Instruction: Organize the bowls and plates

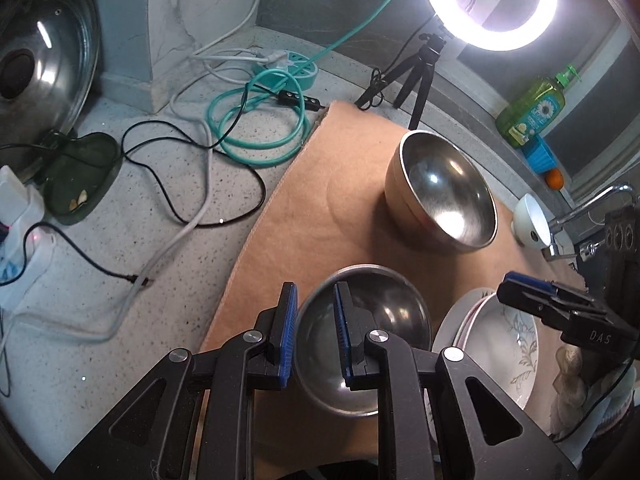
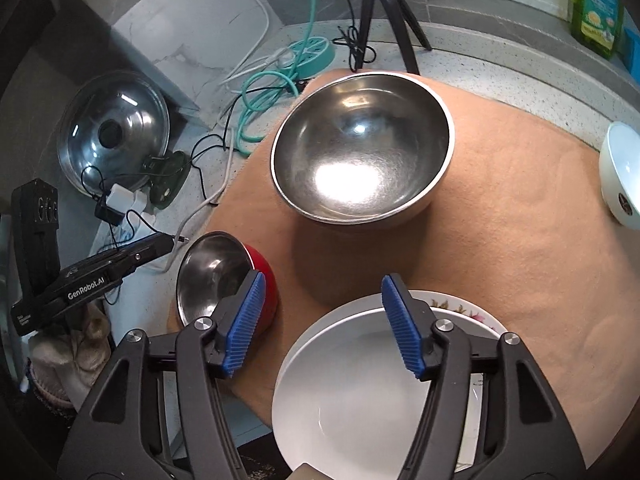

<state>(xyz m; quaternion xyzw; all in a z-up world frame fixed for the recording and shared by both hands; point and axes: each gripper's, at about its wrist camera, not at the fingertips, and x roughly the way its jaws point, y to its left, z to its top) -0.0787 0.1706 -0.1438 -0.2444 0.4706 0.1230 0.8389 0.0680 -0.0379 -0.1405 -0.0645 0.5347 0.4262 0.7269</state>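
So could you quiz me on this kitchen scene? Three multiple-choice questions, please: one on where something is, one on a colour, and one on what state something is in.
1. Where does the large steel bowl stand?
A. In a sink
B. On the tan cloth
C. On top of the plates

2. What colour is the outside of the small bowl?
A. Red
B. Green
C. White

3. How is the right gripper?
A. Shut on a spoon
C. Shut on the large bowl's rim
B. Open above the white plate

Answers:
1 B: the cloth shows all round the bowl's base.
2 A: its outer wall shows red beside the steel inside.
3 B: its blue pads stand apart with nothing between them, and the plate lies below.
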